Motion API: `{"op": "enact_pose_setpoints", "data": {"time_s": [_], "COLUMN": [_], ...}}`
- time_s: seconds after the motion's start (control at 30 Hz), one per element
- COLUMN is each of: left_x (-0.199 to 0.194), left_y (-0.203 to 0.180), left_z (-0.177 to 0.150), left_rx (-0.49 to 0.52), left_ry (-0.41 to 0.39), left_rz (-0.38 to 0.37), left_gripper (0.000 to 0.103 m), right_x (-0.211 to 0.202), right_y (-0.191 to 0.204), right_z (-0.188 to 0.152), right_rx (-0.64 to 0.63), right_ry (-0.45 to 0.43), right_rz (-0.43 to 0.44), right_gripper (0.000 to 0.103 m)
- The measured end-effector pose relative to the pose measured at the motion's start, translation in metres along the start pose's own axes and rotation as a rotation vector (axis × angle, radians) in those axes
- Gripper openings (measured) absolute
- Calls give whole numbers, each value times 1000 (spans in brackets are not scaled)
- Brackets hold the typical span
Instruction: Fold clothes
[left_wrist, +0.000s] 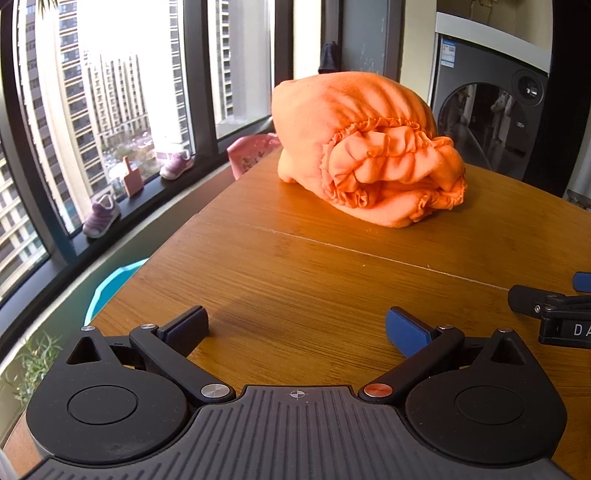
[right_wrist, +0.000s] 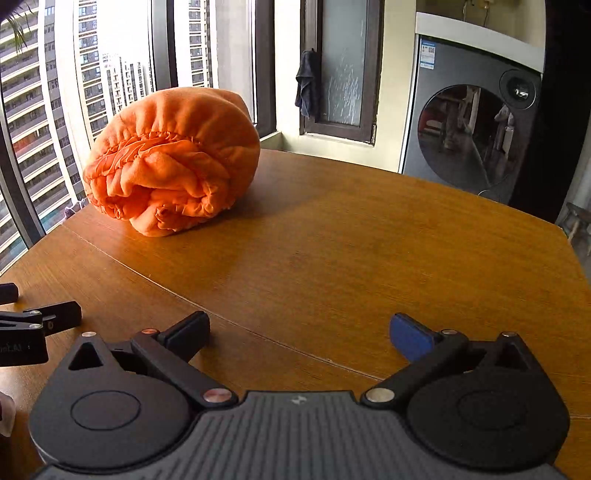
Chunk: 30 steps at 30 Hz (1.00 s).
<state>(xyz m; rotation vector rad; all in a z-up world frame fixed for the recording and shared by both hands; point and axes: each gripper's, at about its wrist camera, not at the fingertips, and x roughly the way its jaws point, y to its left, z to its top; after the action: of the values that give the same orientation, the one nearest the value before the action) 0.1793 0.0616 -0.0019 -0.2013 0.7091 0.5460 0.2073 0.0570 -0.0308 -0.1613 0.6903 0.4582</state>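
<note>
Wooden table (left_wrist: 295, 266) by a high-rise window carries one orange garment (left_wrist: 369, 147), bundled at its far side.
Left to right: left gripper (left_wrist: 295, 328) spread wide and holding nothing; garment rolled into a thick lump, gathered ruffled hem facing the cameras, resting on the tabletop well apart from both tools; right gripper (right_wrist: 299, 332) likewise wide, nothing held.

One orange garment (left_wrist: 365, 147), one table (left_wrist: 295, 266), two shoes (left_wrist: 101, 216) – plus one washing machine (right_wrist: 469, 136).
</note>
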Motion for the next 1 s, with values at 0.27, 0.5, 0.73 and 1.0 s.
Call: {"op": "enact_pose_setpoints", "data": {"time_s": [0.27,0.5,0.73,1.0], "left_x": [3,3,3,2], "left_y": [0,0,0,-2], "left_z": [2,2,1,1], "left_rx": [-1,-2,-2,-1], "left_ry": [0,0,-1,0], "left_rz": [0,0,0,2], "left_gripper": [103,103,103,103], "right_x": [-2,-3,0,2], "right_y": [0,0,3,5], "right_z": [-1,0,2,3], "right_rx": [12,12,10,11], "right_ry": [-7,-7,-7,-6], "right_rz": [-10,-10,-13,-13], "right_gripper": [103,103,103,103]}}
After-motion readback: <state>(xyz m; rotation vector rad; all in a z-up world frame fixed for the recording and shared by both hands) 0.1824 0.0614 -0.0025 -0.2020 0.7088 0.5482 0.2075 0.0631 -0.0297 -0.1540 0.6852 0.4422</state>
